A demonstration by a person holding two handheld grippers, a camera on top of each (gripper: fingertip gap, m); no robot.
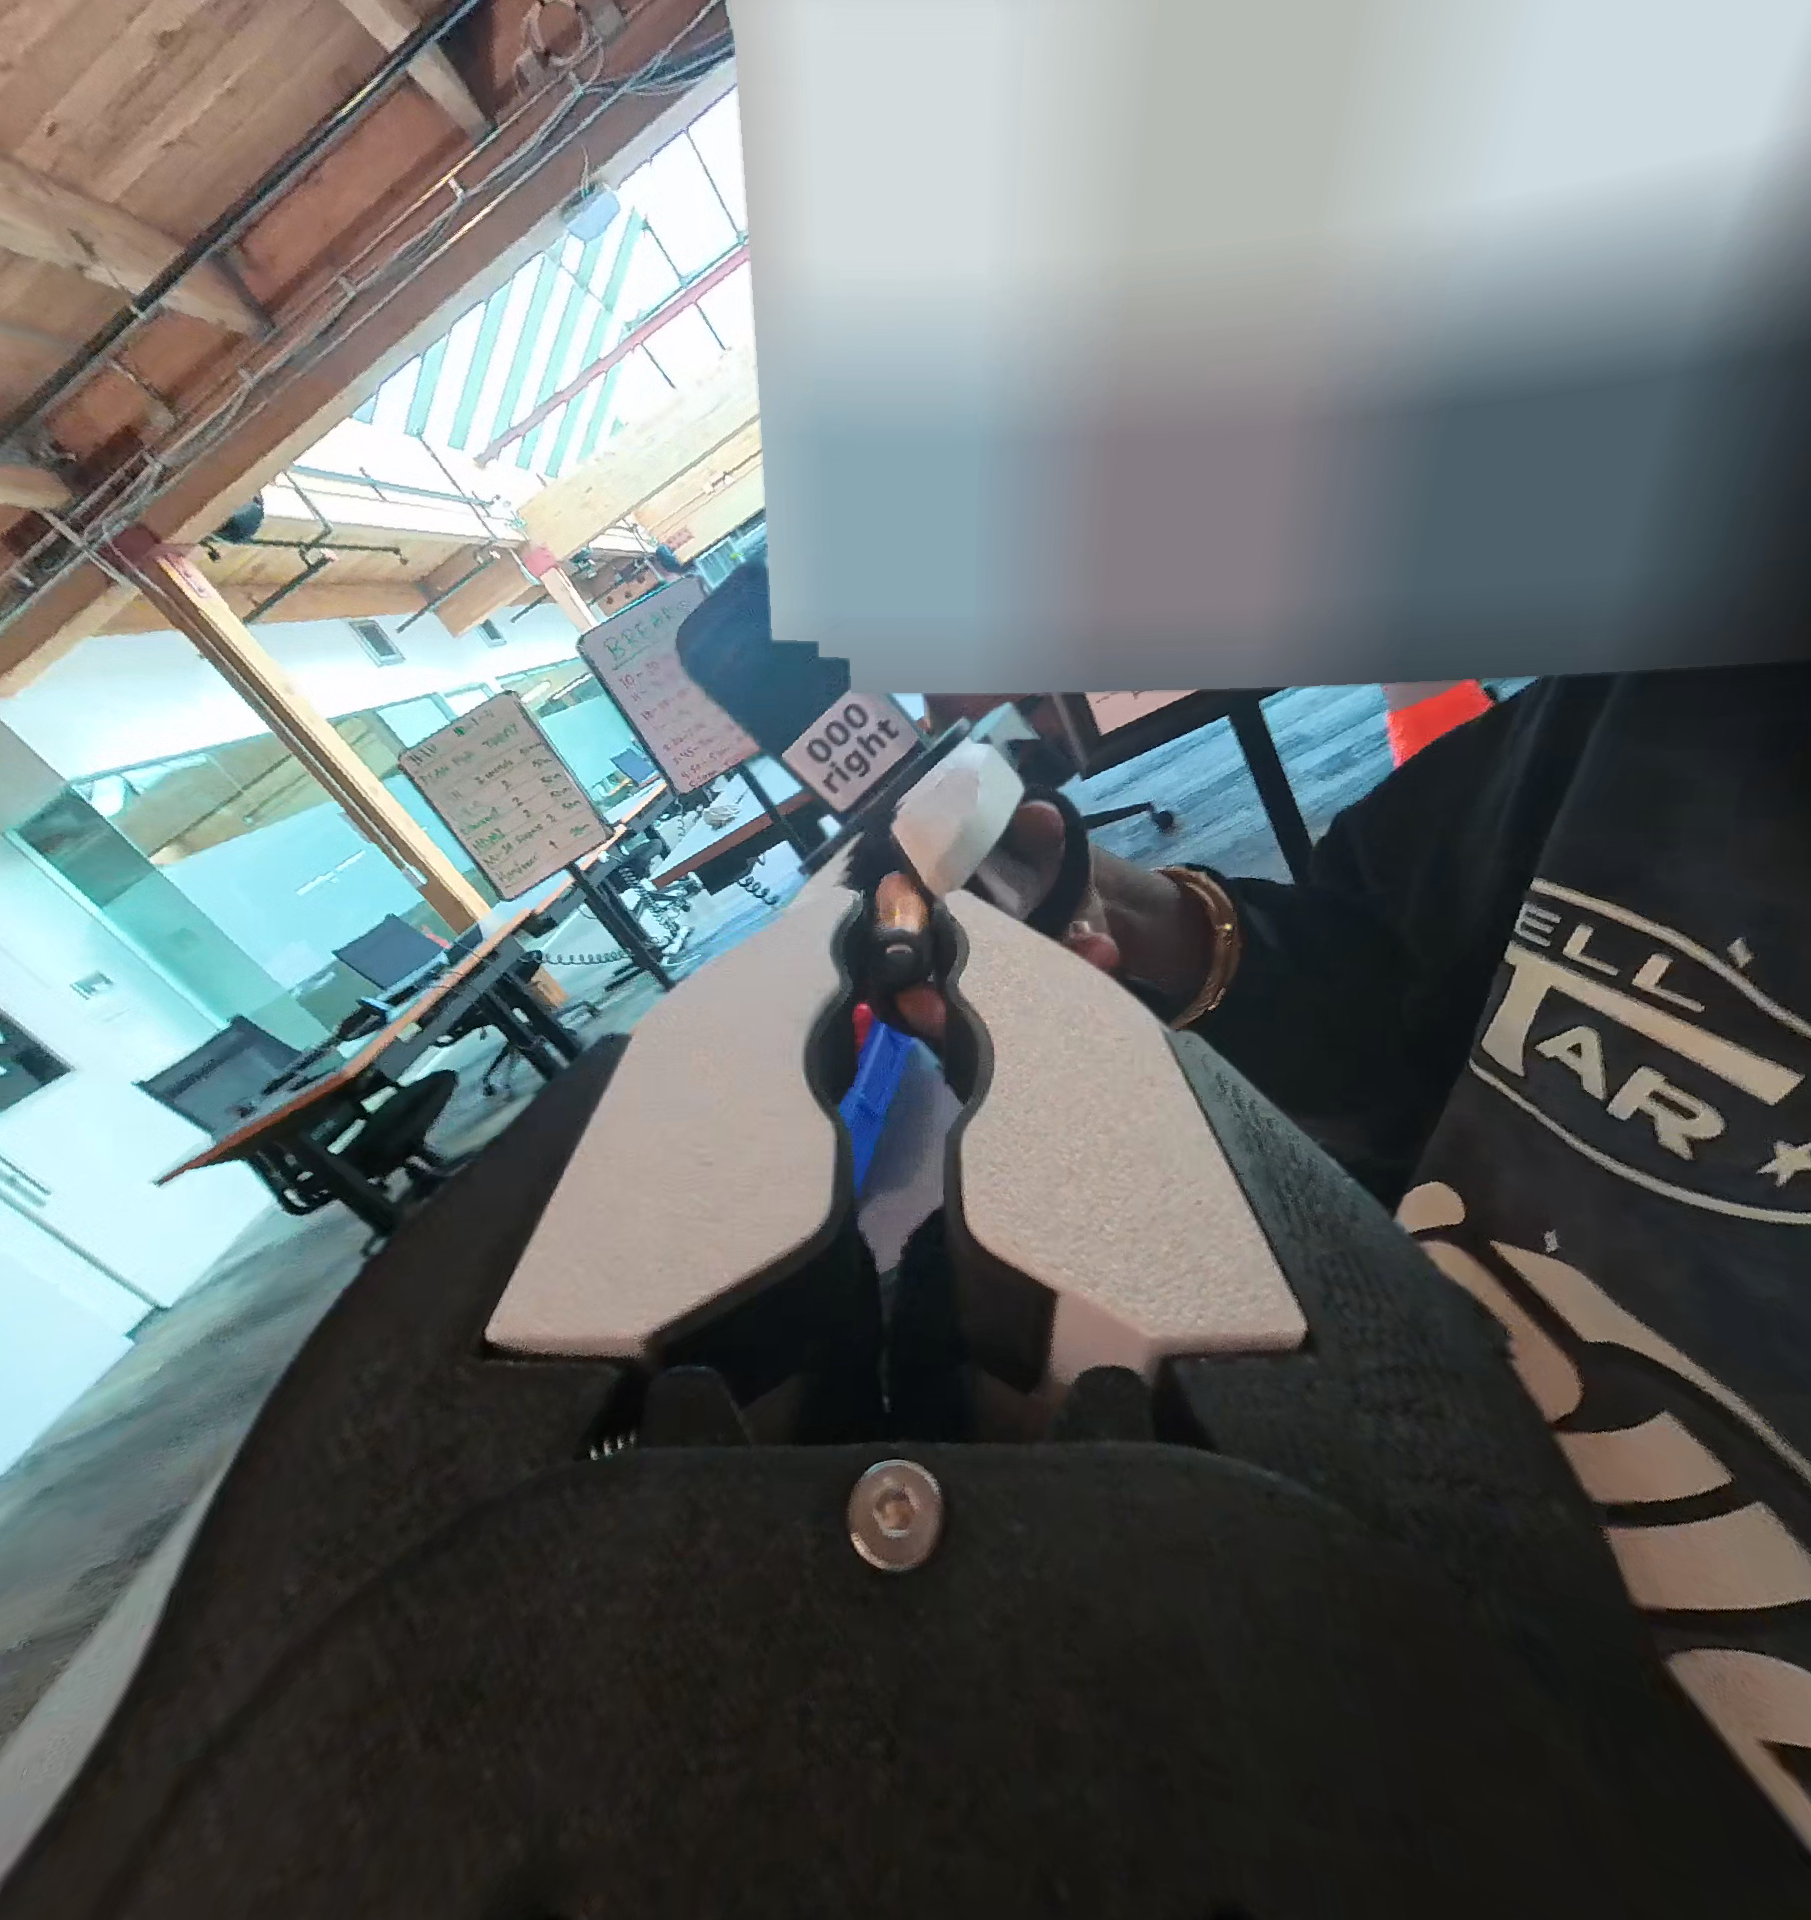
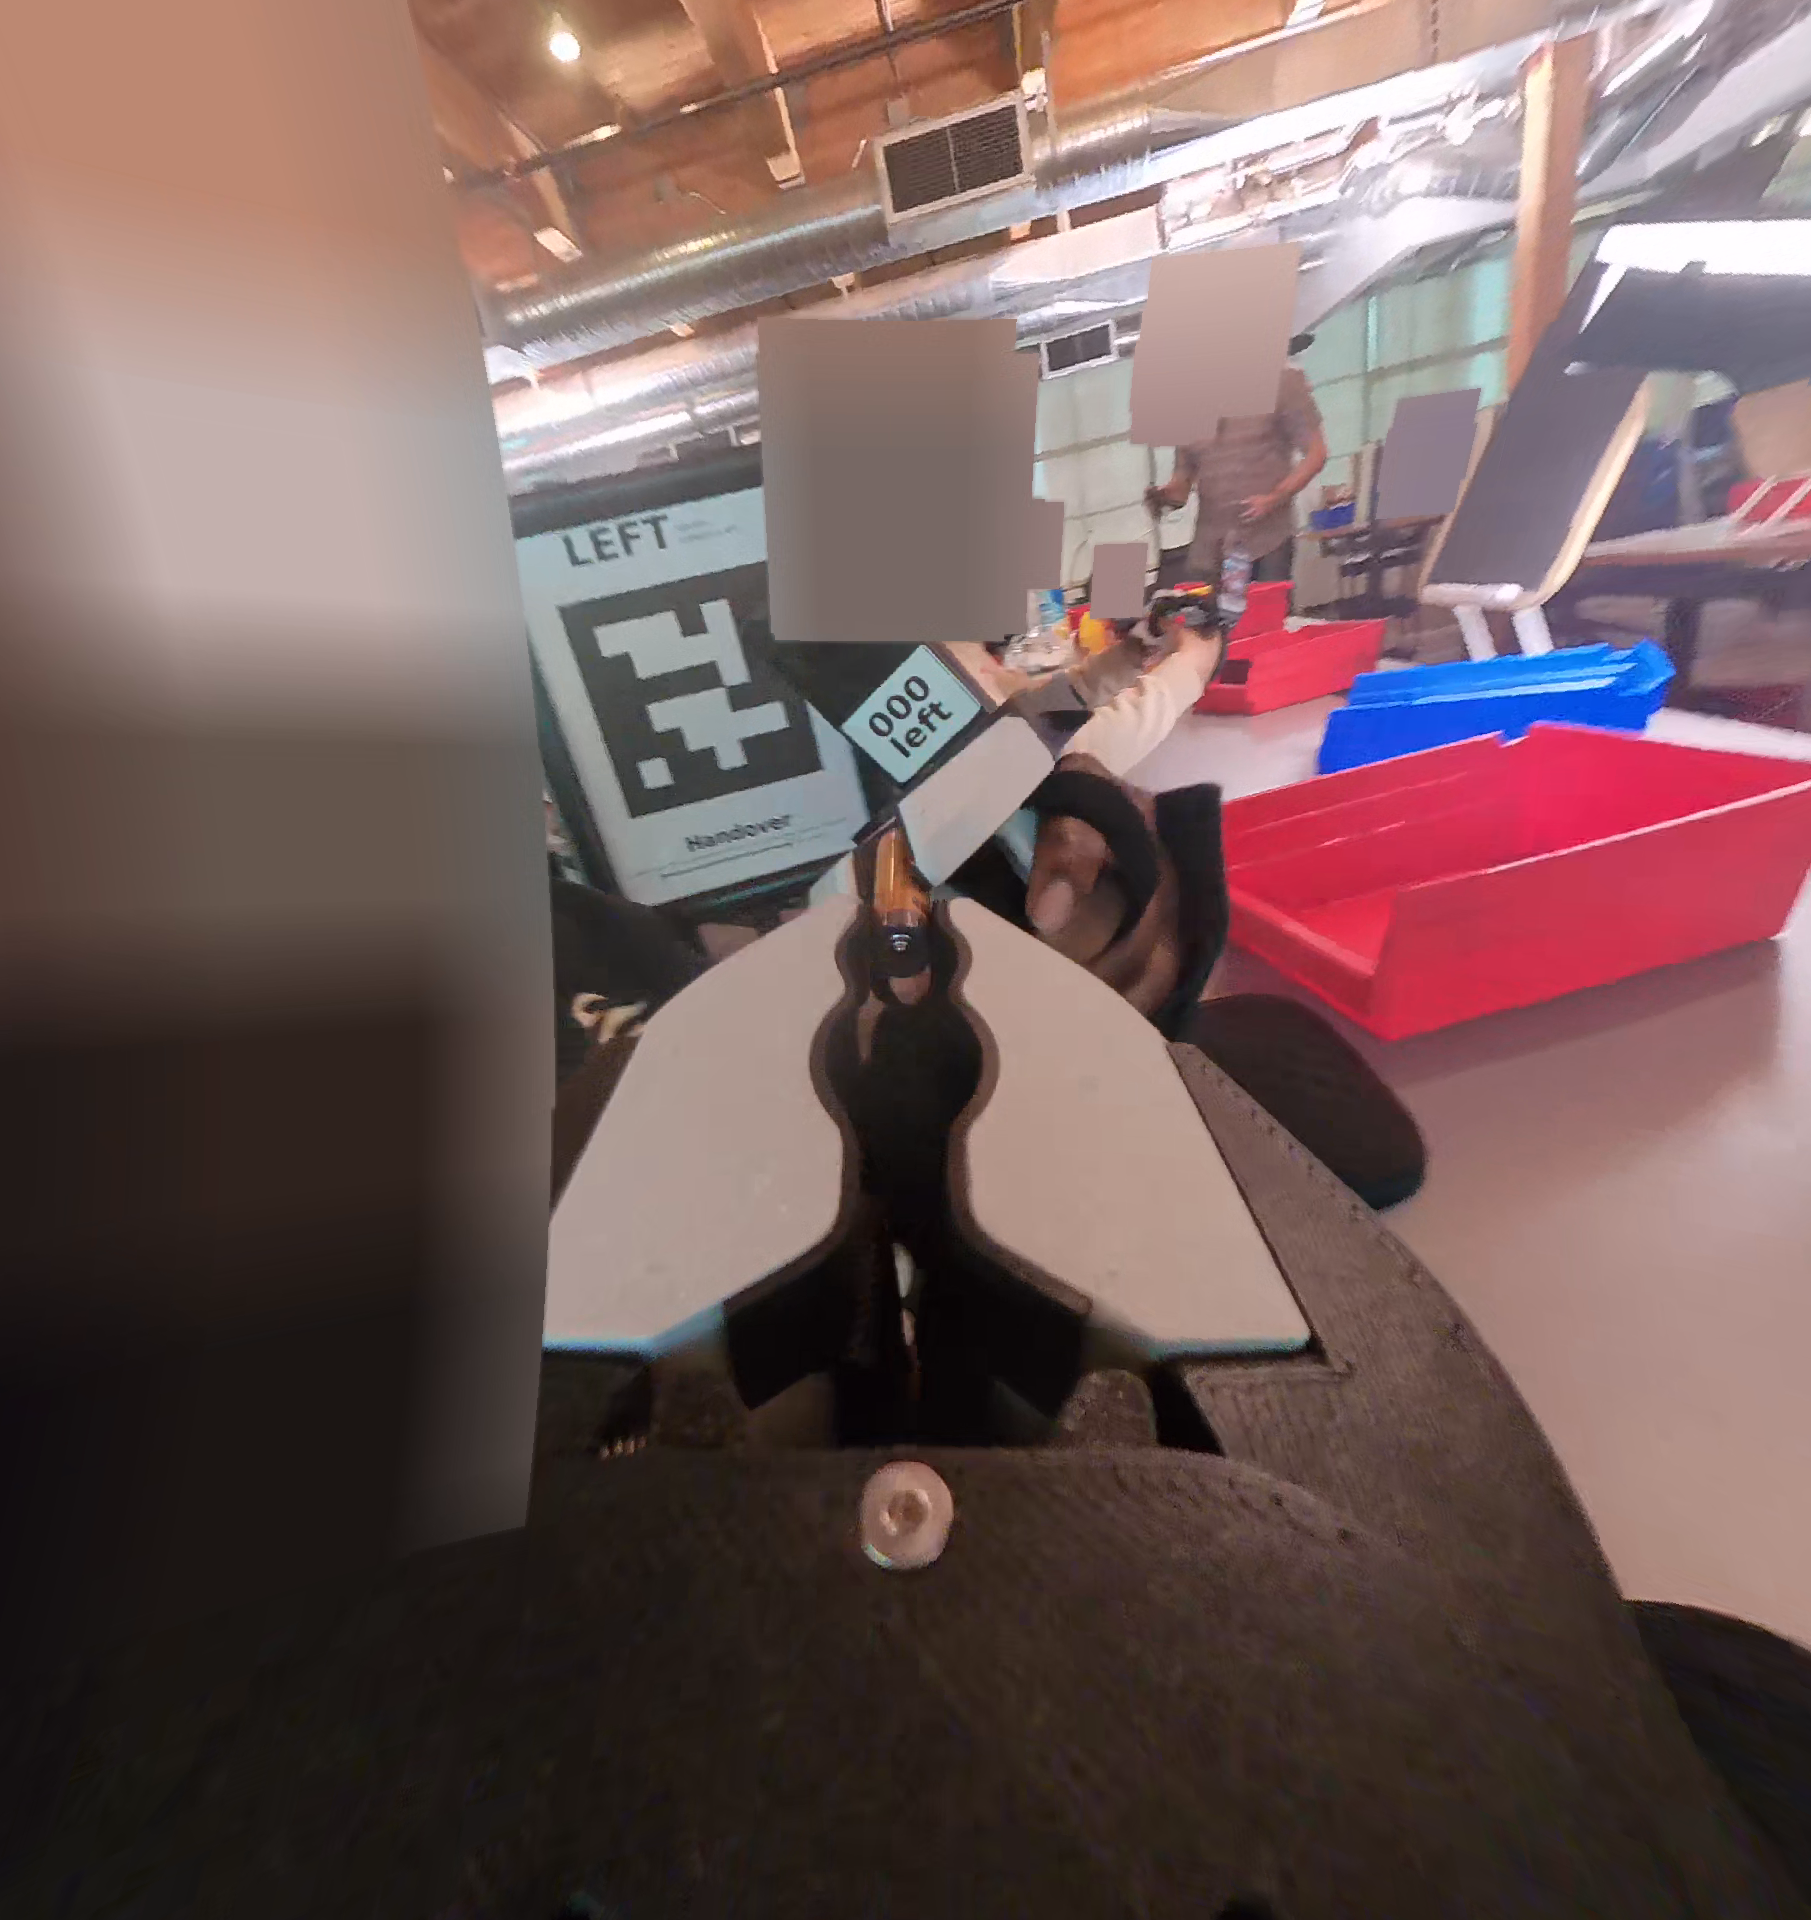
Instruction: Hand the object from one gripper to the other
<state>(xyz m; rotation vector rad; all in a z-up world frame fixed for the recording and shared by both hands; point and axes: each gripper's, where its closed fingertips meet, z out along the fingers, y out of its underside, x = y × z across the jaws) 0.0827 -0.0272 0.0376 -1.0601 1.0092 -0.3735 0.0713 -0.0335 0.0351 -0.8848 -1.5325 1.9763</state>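
Gripping opposite ends of the small amber-and-black object [image 1: 899, 928], both the left gripper [image 1: 896, 940] and right gripper [image 2: 896, 951] appear clamped narrow on it in midair; the giver should open only once the receiver's hold feels firm.

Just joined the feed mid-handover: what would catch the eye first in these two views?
A small amber, black-ended object sits dead centre, pinched at the tips of both the right gripper and the left gripper, which meet nose to nose. Behind, to the right in the right wrist view, a big red bin lies on the grey table.
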